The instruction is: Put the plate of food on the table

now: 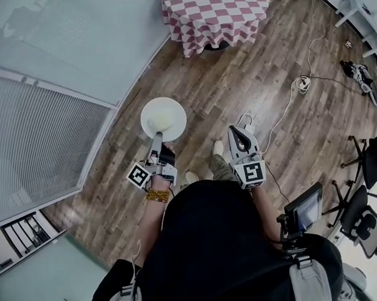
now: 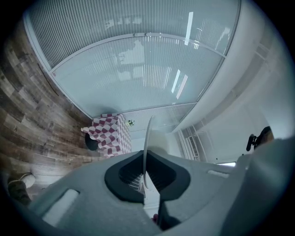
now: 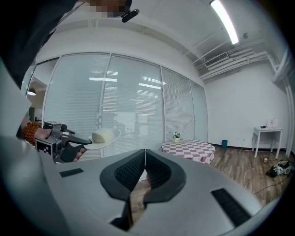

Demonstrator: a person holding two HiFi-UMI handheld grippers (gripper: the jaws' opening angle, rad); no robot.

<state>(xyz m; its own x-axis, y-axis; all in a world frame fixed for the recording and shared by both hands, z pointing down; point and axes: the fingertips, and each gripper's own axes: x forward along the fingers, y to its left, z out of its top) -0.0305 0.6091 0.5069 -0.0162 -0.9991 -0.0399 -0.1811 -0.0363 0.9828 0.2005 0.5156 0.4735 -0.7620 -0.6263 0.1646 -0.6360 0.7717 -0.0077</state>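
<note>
The left tongs [image 1: 157,137] are clamped on the near rim of the white plate [image 1: 163,118]. The plate is held roughly level above the wooden floor [image 1: 254,75]. A pale mound of food [image 1: 159,122] lies on the plate. The tabletop [image 1: 213,11], covered by a red-and-white checked cloth, stands well apart, ahead of the plate. The right tongs [image 1: 236,133] are closed with the jaws together and nothing between them.

Office, glass walls [image 3: 129,110] w/ blinds [image 1: 32,138], swivel chairs [image 1: 369,226]
</note>
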